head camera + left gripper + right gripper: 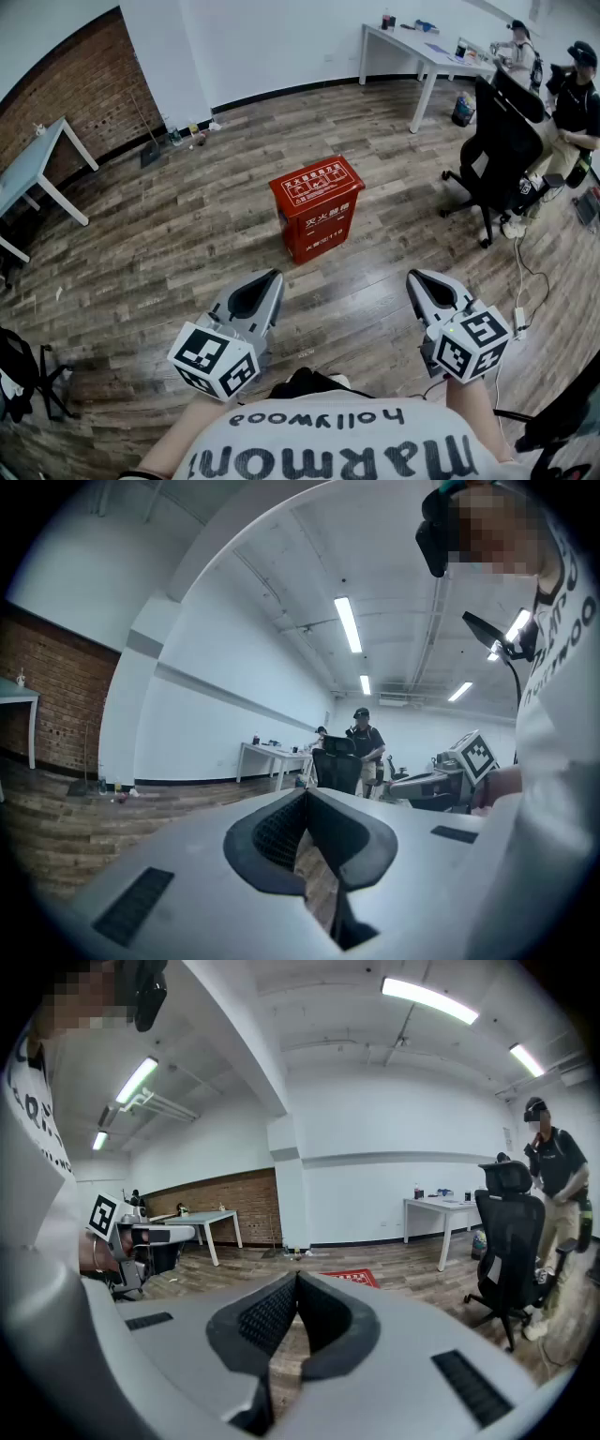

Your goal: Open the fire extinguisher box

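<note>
The red box (pixel 317 208) stands shut on the floor, well ahead of both tools. The left tool (pixel 270 277) and right tool (pixel 416 277) have their jaws together, empty. One should probably part its jaws, then approach the lid's (pixel 352 1278) front edge. Only the right gripper view catches that lid; the left gripper view misses the box.

Left gripper (pixel 306 793), jaws together, empty

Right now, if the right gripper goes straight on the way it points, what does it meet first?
Most likely the red fire extinguisher box: it shows just beyond the tips of the shut right gripper, with only bare floor between them. Depth is unclear, so the gripper may touch the floor first.
</note>
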Available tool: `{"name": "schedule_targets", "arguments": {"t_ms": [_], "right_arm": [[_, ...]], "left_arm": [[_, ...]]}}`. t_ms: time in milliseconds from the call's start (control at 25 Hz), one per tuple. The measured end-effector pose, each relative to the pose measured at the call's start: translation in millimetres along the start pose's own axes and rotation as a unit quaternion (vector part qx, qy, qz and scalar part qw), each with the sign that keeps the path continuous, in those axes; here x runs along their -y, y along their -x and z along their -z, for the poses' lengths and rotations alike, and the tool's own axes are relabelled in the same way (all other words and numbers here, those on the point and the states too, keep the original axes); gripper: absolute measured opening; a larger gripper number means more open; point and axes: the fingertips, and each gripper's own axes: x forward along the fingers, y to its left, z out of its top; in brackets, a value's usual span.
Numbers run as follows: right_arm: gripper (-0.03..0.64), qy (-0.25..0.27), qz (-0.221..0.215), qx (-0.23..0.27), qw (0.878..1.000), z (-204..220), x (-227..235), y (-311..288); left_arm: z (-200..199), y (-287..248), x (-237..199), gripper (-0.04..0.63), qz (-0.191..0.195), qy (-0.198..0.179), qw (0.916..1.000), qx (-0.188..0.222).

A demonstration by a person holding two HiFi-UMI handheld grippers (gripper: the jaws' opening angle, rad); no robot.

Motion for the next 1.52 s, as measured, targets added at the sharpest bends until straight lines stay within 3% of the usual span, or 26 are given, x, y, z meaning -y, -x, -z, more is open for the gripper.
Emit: {"name": "schedule_targets", "arguments": {"t_ms": [480, 920, 1240, 1520], "right_arm": [[0.008, 0.008, -0.007, -0.001, 1.0, 0.7, -5.7, -2.9], [0.009, 0.005, -0.026, 0.03, 0.999, -1.9, -13.7, -4.5], [0.009, -0.018, -0.05, 0.046, 0.998, -4.0, -25.1, -17.9], [0.011, 0.007, -0.068, 0.041, 0.997, -7.8, -48.3, -33.5]], "left_arm": [[1.3, 1.3, -3.0, 0.005, -0.002, 0.006, 1.0, 0.003], [15.5, 8.6, -7.4, 0.005, -0.009, 0.016, 0.9998, -0.009], [10.2, 25.1, -45.1, 0.005, -0.024, 0.048, 0.9986, 0.004], [18.9, 24.8, -56.9, 0.005, -0.008, 0.038, 0.9991, -0.017]]}}
